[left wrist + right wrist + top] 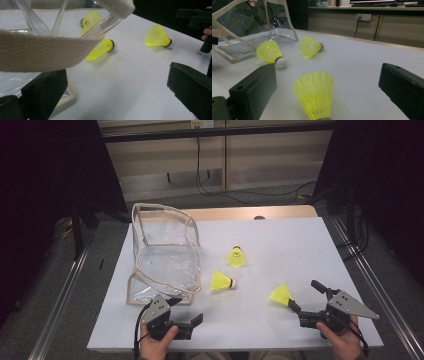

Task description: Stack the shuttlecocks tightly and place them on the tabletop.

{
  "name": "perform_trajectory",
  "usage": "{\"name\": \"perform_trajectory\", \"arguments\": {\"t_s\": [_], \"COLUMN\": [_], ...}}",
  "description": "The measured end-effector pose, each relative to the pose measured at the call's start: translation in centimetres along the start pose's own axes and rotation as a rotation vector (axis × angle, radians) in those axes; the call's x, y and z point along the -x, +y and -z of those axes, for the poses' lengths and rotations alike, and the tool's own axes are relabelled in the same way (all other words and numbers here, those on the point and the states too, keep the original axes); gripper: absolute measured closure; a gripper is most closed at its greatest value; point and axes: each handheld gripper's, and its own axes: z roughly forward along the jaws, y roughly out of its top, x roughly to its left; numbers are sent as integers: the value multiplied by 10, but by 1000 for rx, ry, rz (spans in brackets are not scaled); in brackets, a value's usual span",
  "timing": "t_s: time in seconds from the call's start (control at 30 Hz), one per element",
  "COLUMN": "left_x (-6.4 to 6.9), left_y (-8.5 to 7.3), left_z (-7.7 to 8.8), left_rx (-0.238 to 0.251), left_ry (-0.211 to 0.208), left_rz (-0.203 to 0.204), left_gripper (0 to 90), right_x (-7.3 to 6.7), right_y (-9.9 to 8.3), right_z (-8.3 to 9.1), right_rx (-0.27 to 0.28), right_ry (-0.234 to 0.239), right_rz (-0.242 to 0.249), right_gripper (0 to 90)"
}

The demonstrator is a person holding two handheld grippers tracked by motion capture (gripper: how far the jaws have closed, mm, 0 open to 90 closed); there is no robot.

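Observation:
A clear plastic bag (162,252) with beige trim stands open on the left of the white table (280,240). Three yellow shuttlecocks lie to its right: a far one (236,257), a middle one (221,281) and a near one (281,295). My left gripper (186,310) is open at the bag's near corner; in its own view the beige strap (47,52) crosses just above the left jaw, ungripped. My right gripper (306,296) is open around the near shuttlecock (315,92), which lies between the jaws with its skirt pointing away; neither jaw presses it.
The white table top is bare to the right of and behind the shuttlecocks. Its near edge runs just under both hands. Metal rails (372,285) flank the table. In the left gripper view the other gripper (197,20) sits at top right.

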Motion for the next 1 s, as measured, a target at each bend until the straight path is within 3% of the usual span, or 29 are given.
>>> {"name": "perform_trajectory", "arguments": {"t_s": [0.5, 1.0], "left_x": [12, 25], "left_y": [4, 8], "left_z": [-19, -37], "left_rx": [-30, -48], "left_ry": [-34, -26], "left_rz": [-11, -14], "left_gripper": [30, 29], "right_x": [1, 1], "right_y": [0, 0], "right_z": [1, 1], "right_rx": [1, 1], "right_ry": [1, 5], "right_rz": [3, 5], "right_gripper": [14, 18]}}
